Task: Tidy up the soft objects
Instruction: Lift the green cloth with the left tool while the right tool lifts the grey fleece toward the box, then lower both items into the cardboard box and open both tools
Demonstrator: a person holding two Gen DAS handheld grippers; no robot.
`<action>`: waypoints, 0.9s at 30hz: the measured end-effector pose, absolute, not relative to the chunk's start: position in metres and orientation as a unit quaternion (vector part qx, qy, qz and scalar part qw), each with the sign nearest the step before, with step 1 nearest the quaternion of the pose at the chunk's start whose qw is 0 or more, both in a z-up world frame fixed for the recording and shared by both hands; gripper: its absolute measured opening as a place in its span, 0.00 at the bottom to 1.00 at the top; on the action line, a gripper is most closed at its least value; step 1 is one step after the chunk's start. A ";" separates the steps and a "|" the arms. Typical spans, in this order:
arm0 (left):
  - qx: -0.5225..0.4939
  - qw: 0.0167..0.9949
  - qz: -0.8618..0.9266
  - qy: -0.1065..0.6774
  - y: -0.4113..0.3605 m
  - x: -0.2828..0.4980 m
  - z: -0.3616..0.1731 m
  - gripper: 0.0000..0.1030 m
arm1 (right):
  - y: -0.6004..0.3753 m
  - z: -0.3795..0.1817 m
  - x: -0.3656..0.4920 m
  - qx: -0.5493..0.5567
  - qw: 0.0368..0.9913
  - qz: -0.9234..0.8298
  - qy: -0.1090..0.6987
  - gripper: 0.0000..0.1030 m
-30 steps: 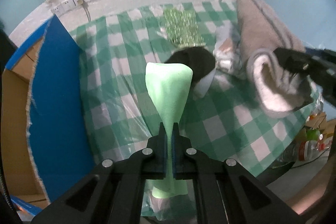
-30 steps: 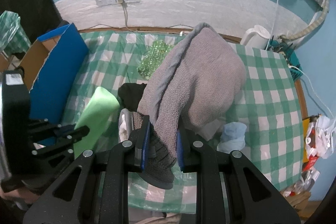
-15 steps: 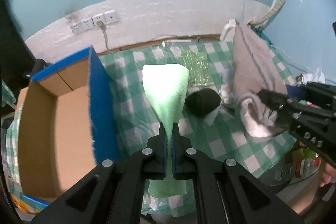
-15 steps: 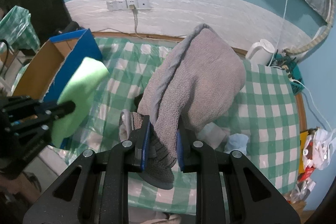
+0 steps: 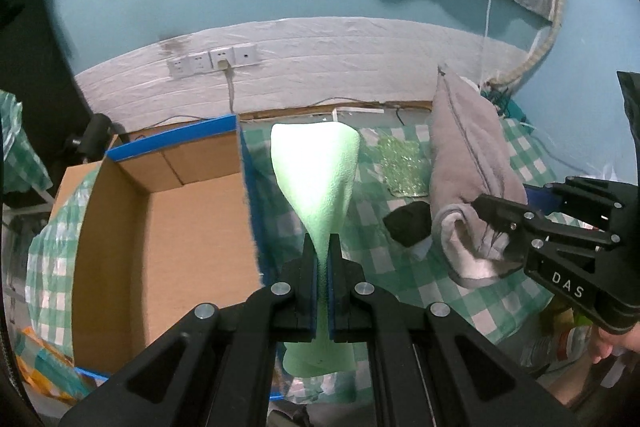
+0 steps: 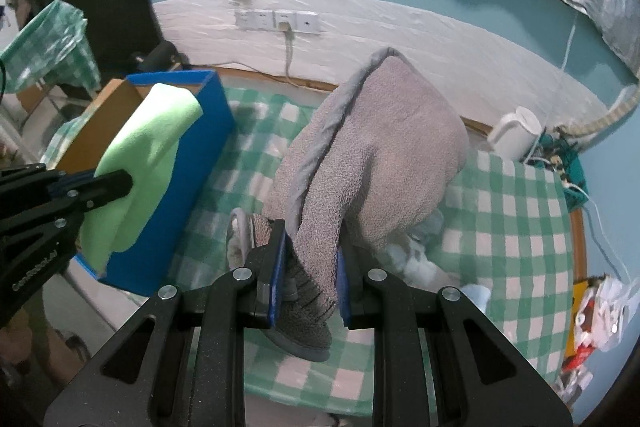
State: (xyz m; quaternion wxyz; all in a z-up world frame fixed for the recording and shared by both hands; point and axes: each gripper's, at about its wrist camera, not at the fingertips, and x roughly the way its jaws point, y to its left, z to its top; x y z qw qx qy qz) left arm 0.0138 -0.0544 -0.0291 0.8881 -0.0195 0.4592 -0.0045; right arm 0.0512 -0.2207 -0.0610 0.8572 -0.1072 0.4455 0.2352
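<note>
1. The green cloth [image 5: 316, 179] is pinched in the left claw [image 5: 322, 267], its pads clamped tight on the fabric, held in the air beside the open box [image 5: 168, 227].
2. The grey towel [image 6: 372, 155] is pinched in the right claw [image 6: 310, 279], clamped shut on its folds, above the checked tabletop [image 6: 520, 219].
3. A black cloth [image 5: 410, 223] and a glittery green pad [image 5: 402, 167] lie on the tabletop.

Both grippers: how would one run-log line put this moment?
left gripper: shut on green cloth | right gripper: shut on grey towel | cardboard box: open, nothing seen inside | black item: on checked tablecloth
</note>
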 end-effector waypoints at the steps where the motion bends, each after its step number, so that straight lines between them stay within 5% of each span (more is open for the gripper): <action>1: -0.023 0.889 -0.001 0.457 -0.049 0.012 -0.027 0.03 | -0.216 -0.059 0.050 -0.109 0.857 0.239 0.443 0.19; 27: -0.109 0.884 0.095 0.445 0.081 -0.021 -0.035 0.03 | -0.075 -0.041 0.033 -0.174 0.824 0.339 0.420 0.20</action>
